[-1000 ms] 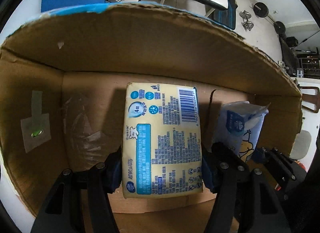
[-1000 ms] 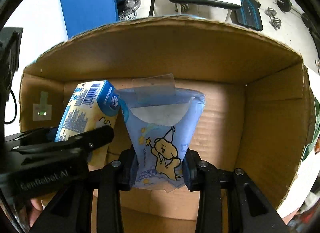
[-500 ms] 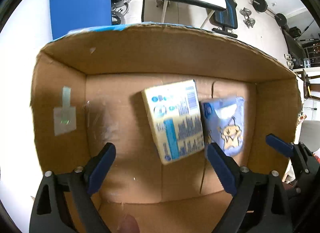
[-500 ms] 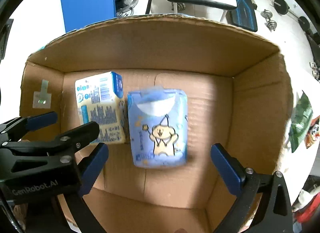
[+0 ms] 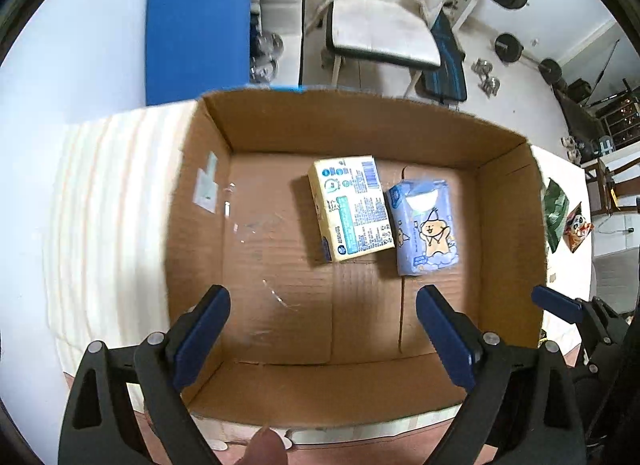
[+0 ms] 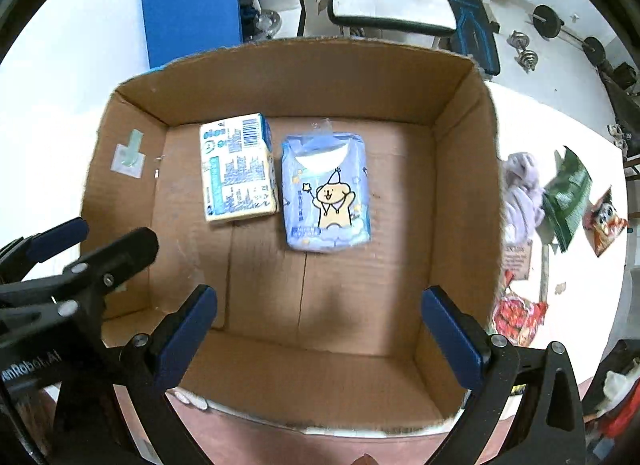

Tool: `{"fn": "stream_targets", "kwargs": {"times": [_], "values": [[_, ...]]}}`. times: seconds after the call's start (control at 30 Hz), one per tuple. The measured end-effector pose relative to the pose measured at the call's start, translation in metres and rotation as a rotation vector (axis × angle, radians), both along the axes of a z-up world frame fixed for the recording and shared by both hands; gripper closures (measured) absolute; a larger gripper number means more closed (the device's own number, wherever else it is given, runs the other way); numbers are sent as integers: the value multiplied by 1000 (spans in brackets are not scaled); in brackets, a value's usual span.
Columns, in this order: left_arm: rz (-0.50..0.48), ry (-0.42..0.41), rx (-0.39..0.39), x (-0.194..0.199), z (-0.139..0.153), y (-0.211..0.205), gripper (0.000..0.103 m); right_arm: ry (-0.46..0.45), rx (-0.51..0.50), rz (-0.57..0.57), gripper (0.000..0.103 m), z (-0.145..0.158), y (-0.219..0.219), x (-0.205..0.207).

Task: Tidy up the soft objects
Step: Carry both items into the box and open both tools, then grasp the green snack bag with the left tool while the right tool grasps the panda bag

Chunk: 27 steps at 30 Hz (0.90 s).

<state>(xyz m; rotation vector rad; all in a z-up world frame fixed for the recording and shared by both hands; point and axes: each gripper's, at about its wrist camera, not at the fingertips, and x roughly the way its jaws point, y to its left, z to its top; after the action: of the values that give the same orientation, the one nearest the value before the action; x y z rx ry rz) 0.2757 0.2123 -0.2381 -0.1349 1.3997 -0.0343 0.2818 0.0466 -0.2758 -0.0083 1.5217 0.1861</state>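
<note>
A yellow tissue pack [image 5: 352,207] and a blue tissue pack with a bear print [image 5: 426,227] lie flat side by side on the floor of an open cardboard box [image 5: 196,233]. They also show in the right wrist view: the yellow pack [image 6: 238,169], the blue pack [image 6: 325,195], the box [image 6: 460,193]. My left gripper [image 5: 322,329] is open and empty above the box's near side. My right gripper [image 6: 318,329] is open and empty above the box.
The box stands on a white table with a striped cloth [image 5: 108,217] to its left. Right of the box lie a lilac cloth [image 6: 522,185], a green bag [image 6: 568,197] and snack packets [image 6: 606,221]. A chair [image 5: 380,37] and gym weights stand beyond.
Both grippers opened, let go of the two packs inside the box, and pulled up and back. The packs now lie flat on the box floor.
</note>
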Motion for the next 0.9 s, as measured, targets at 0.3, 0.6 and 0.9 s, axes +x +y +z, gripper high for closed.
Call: {"fn": "stream_targets", "kwargs": {"times": [0.3, 0.6, 0.9], "values": [[-2, -134, 73, -28, 41, -19, 8, -125, 52, -33, 0, 41, -17, -35], [-101, -203, 139, -36, 62, -84, 8, -322, 89, -28, 0, 86, -72, -60], [-300, -238, 183, 9, 63, -228, 8, -309, 103, -225, 0, 81, -215, -37]]}}
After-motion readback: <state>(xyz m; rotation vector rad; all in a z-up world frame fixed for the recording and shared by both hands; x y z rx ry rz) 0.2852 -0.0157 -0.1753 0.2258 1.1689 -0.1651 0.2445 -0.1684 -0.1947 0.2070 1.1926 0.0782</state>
